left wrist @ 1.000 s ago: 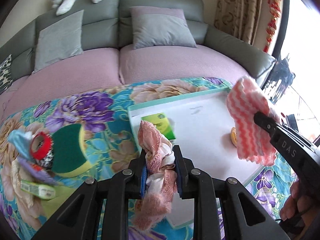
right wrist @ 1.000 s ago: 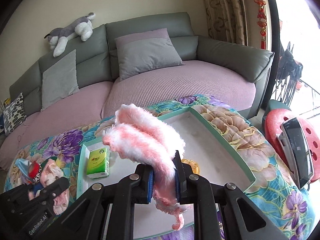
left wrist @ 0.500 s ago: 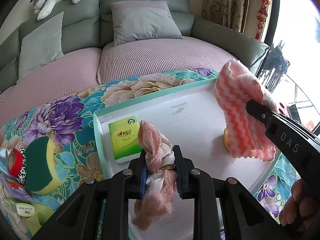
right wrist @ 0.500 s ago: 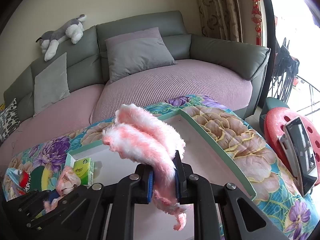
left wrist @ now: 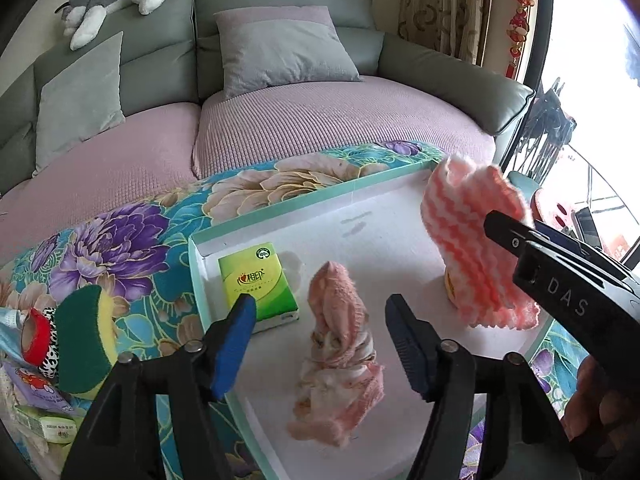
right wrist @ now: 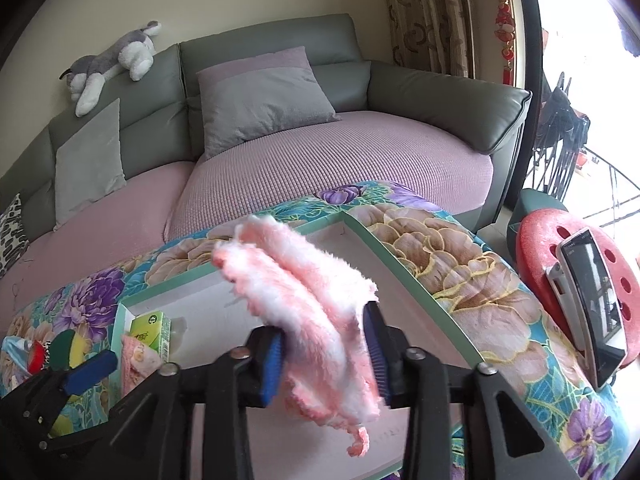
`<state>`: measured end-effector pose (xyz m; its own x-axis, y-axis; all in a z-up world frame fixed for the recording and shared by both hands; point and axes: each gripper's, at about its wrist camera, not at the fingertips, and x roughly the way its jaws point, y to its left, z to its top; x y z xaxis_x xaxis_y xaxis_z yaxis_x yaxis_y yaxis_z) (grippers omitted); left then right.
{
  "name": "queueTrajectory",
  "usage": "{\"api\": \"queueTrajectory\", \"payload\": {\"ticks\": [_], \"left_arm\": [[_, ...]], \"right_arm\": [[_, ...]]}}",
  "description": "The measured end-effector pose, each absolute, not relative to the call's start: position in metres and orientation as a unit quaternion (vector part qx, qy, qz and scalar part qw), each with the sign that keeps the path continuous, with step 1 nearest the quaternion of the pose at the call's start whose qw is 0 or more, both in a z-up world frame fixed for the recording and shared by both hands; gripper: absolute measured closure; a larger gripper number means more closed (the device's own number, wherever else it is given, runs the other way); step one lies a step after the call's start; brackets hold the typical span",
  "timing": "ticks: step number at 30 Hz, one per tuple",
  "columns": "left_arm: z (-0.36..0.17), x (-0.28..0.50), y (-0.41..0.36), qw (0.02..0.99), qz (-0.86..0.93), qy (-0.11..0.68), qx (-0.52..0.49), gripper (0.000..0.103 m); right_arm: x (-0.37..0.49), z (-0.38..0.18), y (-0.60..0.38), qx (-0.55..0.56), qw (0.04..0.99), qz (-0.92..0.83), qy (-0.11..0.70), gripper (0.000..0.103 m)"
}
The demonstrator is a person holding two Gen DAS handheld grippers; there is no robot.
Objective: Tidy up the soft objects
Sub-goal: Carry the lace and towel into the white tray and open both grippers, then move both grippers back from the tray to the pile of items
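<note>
My left gripper (left wrist: 320, 340) hangs over the white tray (left wrist: 304, 204), its jaws opening wide. A crumpled pink cloth (left wrist: 340, 356) lies on the tray floor between the blue pads (left wrist: 236, 340), touching neither. To its left lies a green tissue pack (left wrist: 258, 280). My right gripper (right wrist: 324, 360) hovers over the same tray, jaws also opening. A fluffy pink-and-white striped cloth (right wrist: 308, 304) sags loose between them, and its lower edge (left wrist: 500, 316) reaches the tray floor. In the right wrist view, one left-gripper finger (right wrist: 92, 372) shows at the lower left.
A green-and-yellow sponge (left wrist: 80, 344), a red tape roll (left wrist: 34, 340) and small packets lie left of the tray on the floral cloth. A yellow item (left wrist: 450, 284) sits behind the striped cloth. A sofa (left wrist: 320, 120) stands behind. A red stool with a phone (right wrist: 592, 308) is at right.
Both grippers went from shut to wide apart. The crumpled pink cloth dropped from the left jaws onto the tray. The striped cloth slackened and sank between the right jaws.
</note>
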<state>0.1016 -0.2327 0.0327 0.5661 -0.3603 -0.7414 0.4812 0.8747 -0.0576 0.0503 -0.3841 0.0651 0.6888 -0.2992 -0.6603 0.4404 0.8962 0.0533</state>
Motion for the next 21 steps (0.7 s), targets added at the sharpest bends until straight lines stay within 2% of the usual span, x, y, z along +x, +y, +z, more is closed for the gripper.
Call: {"api": "queueTrajectory", "payload": {"ticks": [1,3,7,8,10,11,21], "left_arm": [[0.035,0.101,-0.231,0.884,-0.237,0.397,0.075,0.029],[0.040,0.101,-0.227,0.887,-0.234,0.392,0.074,0.020],[0.048,0.100,-0.214,0.897,-0.213,0.380,0.073,0.012],[0.049,0.101,-0.210,0.900,-0.205,0.377,0.070,0.007],[0.051,0.103,-0.198,0.908,-0.184,0.373,0.058,0.002],[0.051,0.103,-0.191,0.911,-0.174,0.370,0.052,0.002],[0.052,0.093,-0.114,0.926,-0.088,0.367,0.003,0.002]], "right_arm": [[0.050,0.067,-0.384,0.103,0.913,-0.203,0.338,0.038],[0.049,0.070,-0.384,0.101,0.913,-0.205,0.338,0.036],[0.047,0.073,-0.381,0.089,0.912,-0.209,0.342,0.026],[0.047,0.074,-0.380,0.085,0.911,-0.210,0.344,0.023],[0.046,0.075,-0.378,0.081,0.910,-0.212,0.347,0.005],[0.045,0.075,-0.377,0.080,0.908,-0.214,0.351,0.000],[0.035,0.075,-0.349,0.072,0.903,-0.199,0.373,0.000]]}}
